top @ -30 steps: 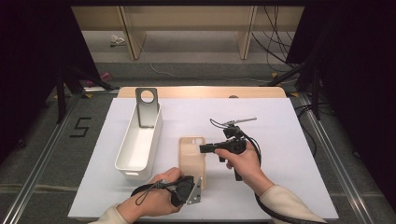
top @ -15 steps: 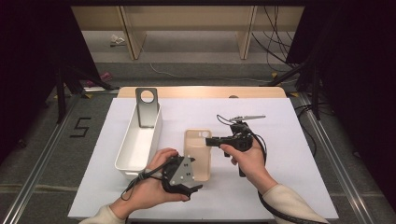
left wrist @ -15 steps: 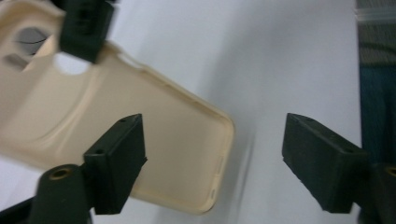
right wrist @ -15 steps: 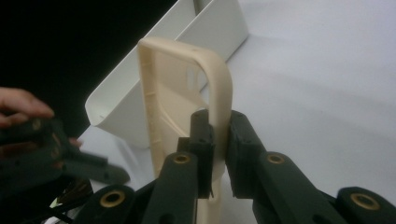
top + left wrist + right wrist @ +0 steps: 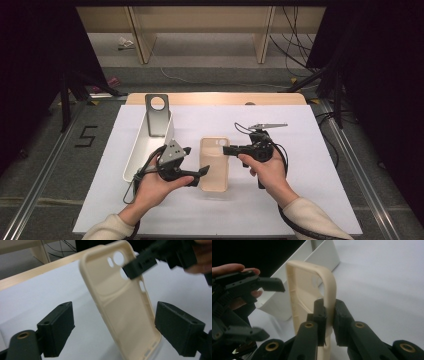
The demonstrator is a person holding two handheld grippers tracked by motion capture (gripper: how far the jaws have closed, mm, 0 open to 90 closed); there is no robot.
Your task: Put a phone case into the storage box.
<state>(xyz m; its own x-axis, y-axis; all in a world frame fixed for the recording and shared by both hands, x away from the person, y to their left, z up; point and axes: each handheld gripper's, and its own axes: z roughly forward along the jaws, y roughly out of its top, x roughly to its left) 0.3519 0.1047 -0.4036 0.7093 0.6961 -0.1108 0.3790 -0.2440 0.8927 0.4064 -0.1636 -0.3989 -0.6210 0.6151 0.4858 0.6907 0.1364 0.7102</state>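
One beige phone case (image 5: pixel 215 165), one white bin (image 5: pixel 142 150), two hand-held grippers (image 5: pixel 231 149).

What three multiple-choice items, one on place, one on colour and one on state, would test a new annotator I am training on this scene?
1. Where does the white bin stand?
A. Left of the phone case
B. Right of the phone case
C. On the phone case

2. What colour is the phone case?
A. Blue
B. Beige
C. Red

3. How is the right hand-held gripper?
A. Wide open
B. Lying on the table
C. Shut on the case's edge

Key: 1 A, the high view shows the bin at the left; 2 B, the case is pale beige; 3 C, the right gripper view shows both pads pressing the rim, while the left hand-held gripper has just been opening around the case.
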